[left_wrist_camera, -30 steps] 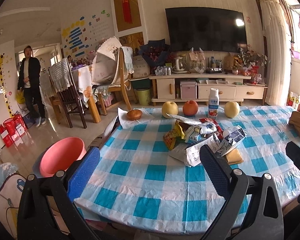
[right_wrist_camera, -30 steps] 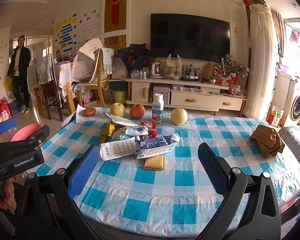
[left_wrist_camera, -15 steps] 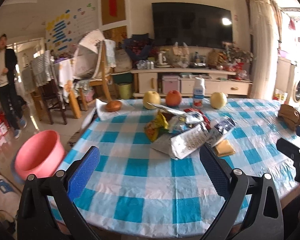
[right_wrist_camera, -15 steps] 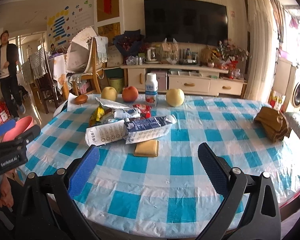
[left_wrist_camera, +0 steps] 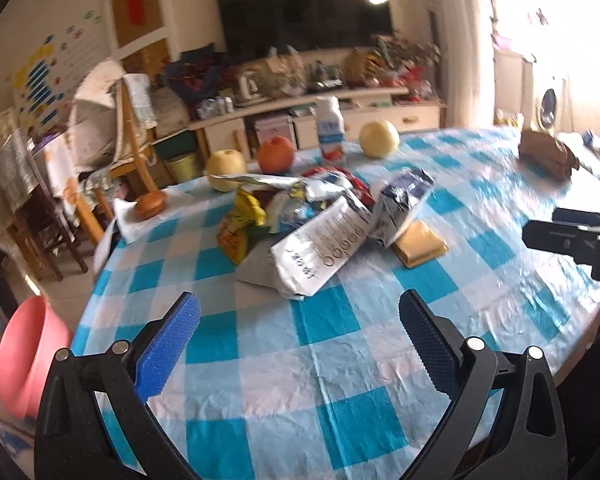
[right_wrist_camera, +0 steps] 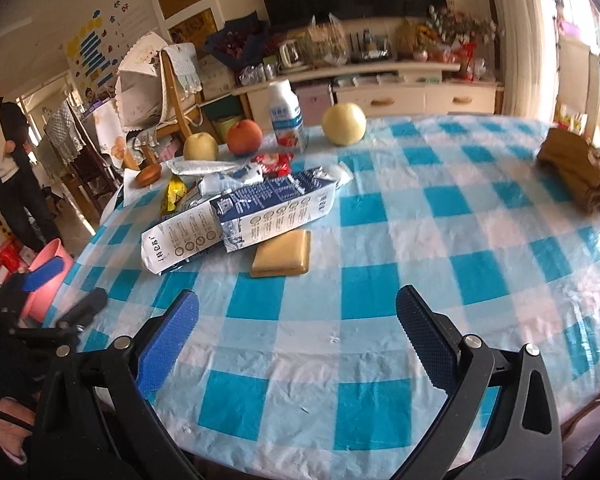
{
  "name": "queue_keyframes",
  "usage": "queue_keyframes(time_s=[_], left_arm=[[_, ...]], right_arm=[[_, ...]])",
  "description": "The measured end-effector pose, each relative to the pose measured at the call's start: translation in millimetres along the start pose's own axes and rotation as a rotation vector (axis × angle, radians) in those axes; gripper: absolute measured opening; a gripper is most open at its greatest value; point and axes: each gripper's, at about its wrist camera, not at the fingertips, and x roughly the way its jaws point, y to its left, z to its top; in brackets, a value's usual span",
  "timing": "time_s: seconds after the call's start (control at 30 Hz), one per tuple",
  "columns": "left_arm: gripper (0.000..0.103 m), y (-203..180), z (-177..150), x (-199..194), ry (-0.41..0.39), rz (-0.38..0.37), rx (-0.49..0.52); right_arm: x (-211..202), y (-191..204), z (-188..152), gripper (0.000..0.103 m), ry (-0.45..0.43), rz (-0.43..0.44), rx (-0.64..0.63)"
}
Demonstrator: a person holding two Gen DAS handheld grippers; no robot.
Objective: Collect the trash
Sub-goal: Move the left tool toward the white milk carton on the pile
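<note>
In the left wrist view your left gripper [left_wrist_camera: 298, 338] is spread and empty over the near table [left_wrist_camera: 260, 380]; bring it low to the white carton [left_wrist_camera: 320, 250] at the near edge of the trash pile [left_wrist_camera: 300, 208], which motion blur smears. In the right wrist view your right gripper [right_wrist_camera: 296, 338] is likewise spread and empty; take the blue carton [right_wrist_camera: 276, 210], whose end hides the yellow pad [right_wrist_camera: 282, 258]'s far edge. The pink bin [right_wrist_camera: 46, 276] on the left is partly cut off by the table.

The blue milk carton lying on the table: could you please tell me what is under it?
The blue milk carton lies across a white carton and overlaps the far edge of a flat tan packet. Whatever else sits beneath it is covered.
</note>
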Motion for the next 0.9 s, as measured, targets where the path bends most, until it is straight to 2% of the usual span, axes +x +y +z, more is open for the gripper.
queue_keyframes(time_s=[0.23, 0.43, 0.73, 0.8, 0.9], left_arm=[[0.098, -10.5, 9.7, 34.3, -0.008, -0.024, 0.175], [0.098, -19.2, 15.3, 61.3, -0.038, 0.032, 0.355], [0.098, -27.4, 22.6, 99.7, -0.020, 0.041, 0.445], [0.098, -28.8, 23.2, 103.9, -0.022, 0.040, 0.454], [0.097, -32.4, 23.1, 109.0, -0.027, 0.036, 0.473]], right_arm=[[37.3, 5.9, 5.1, 0.099, 0.096, 0.060, -0.033], [68.1, 10.3, 11.3, 0.098, 0.158, 0.086, -0.072], [101.5, 16.3, 19.3, 0.096, 0.203, 0.103, -0.093], [106.6, 18.3, 20.2, 0.086, 0.210, 0.111, -0.098], [112.3, 19.7, 20.1, 0.085, 0.220, 0.107, -0.102]])
